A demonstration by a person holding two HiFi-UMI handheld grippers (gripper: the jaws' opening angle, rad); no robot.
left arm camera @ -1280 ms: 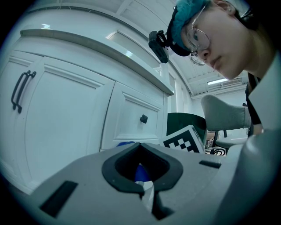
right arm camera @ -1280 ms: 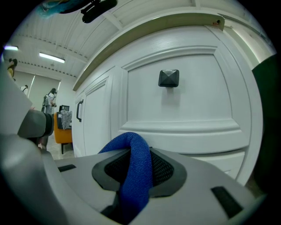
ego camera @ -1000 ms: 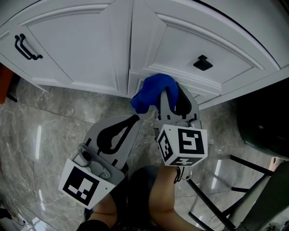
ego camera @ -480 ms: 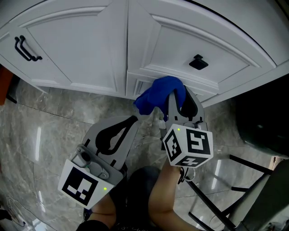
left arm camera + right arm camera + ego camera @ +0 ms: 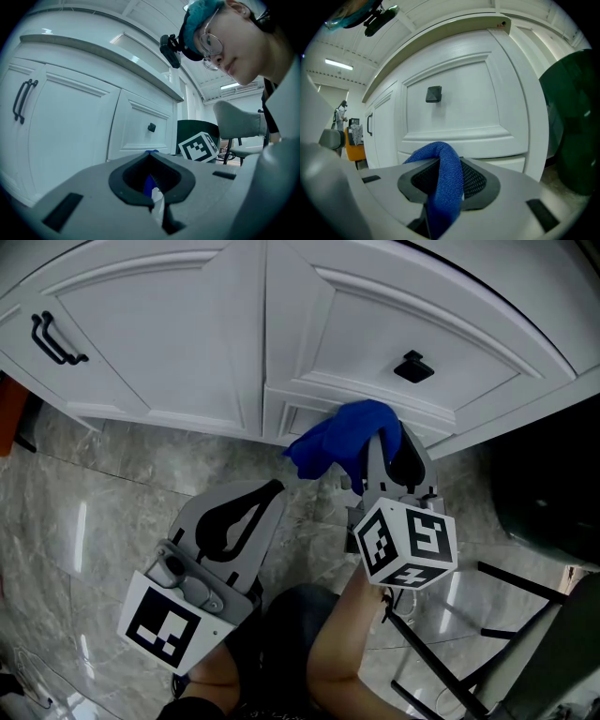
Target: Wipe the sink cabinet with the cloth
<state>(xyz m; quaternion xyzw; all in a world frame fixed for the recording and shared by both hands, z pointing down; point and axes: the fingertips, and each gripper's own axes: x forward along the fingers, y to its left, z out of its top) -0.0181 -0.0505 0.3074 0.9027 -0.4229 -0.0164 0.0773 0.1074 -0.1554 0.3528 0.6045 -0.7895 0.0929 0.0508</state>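
Blue cloth (image 5: pixel 342 432) pinched in right gripper (image 5: pixel 373 448), jaws clamped on it, fold draped over jaw tips. Cloth at lower edge of right door (image 5: pixel 375 324) of white cabinet (image 5: pixel 251 381), below black knob (image 5: pixel 413 367). Left gripper (image 5: pixel 274 489) low over marble floor (image 5: pixel 103 474), apart from cabinet, jaws together, nothing between them. Black handle (image 5: pixel 52 338) on left door (image 5: pixel 159 324).

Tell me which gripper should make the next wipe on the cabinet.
Right. The right gripper is shut on the blue cloth, right at the cabinet door's lower edge. The left gripper is shut, empty, and farther back over the floor.
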